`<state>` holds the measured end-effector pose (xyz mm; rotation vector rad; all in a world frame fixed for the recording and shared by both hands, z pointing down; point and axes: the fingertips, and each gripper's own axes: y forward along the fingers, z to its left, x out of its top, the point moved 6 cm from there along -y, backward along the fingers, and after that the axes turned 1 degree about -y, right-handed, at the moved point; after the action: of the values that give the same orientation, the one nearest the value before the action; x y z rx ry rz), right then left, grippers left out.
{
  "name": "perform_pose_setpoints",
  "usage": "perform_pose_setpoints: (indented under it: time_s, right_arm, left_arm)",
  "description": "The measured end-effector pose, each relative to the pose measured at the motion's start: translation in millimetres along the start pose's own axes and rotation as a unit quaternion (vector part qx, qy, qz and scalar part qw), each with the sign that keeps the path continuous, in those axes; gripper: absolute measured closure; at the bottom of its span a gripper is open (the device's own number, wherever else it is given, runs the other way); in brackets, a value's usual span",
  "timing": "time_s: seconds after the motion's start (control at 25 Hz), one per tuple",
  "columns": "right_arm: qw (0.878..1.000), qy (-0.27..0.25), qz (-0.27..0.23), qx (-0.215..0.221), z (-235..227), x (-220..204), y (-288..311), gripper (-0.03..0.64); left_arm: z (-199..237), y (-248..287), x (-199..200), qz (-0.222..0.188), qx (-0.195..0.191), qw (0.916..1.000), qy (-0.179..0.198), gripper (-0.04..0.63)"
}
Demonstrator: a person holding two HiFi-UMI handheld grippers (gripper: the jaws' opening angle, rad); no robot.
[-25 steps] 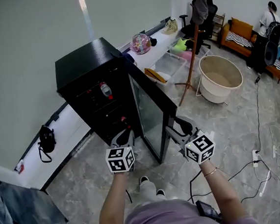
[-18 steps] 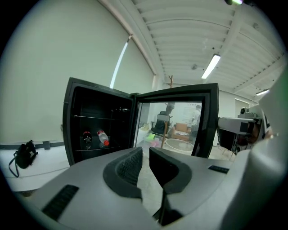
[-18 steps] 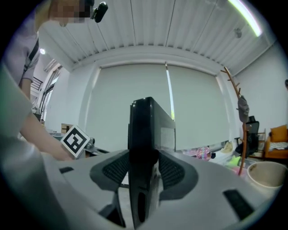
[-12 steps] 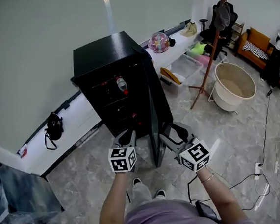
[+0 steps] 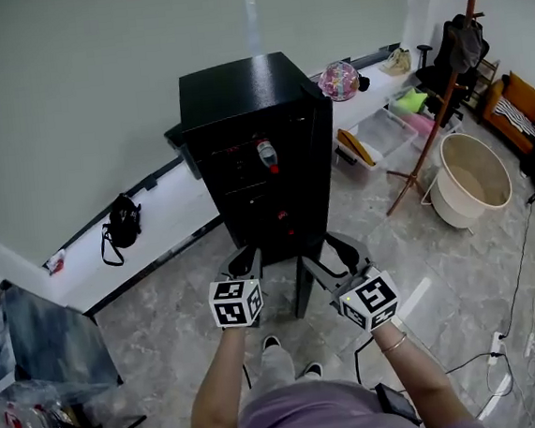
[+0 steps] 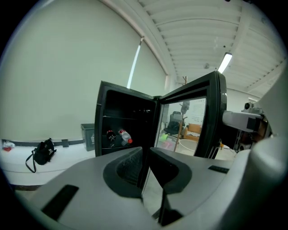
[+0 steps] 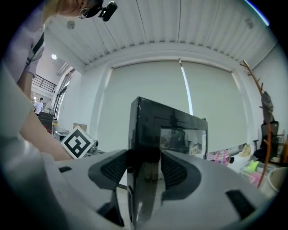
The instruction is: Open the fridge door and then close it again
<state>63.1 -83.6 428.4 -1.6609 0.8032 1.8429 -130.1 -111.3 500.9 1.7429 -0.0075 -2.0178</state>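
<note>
You have one fridge [image 5: 252, 106] in front of you, and it has one door [image 5: 304, 285]. On its shelf you can count two bottles, each with a red cap: one dark [image 6: 110, 134] and one clear [image 6: 125, 136]. Along the wall you have one black bag [image 5: 121, 222], one grey bin [image 6: 88, 136], one many-coloured ball [image 5: 339, 80] and one clear storage box [image 5: 384, 129]. To your right there is one round tub [image 5: 471, 179], one wooden coat stand [image 5: 425, 135] and one orange sofa [image 5: 518, 99]. Overhead you have one strip light [image 6: 225, 63]. Below you are two shoes, one [image 5: 273, 344] ahead of the other [image 5: 312, 371].
</note>
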Motion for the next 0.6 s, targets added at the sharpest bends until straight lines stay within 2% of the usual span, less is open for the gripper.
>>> perform_pose_setpoints:
  time_s: [0.44, 0.6]
  right_arm:
    - [0.999, 0.001, 0.004, 0.039, 27, 5, 63, 0.405]
    - [0.999, 0.0, 0.003, 0.054, 32, 7, 87, 0.408]
  left_arm:
    - [41, -19, 1, -0.008, 0.017, 0.9998, -0.005, 0.546]
    - [50, -21, 0, -0.009, 0.01, 0.9999, -0.01, 0.536]
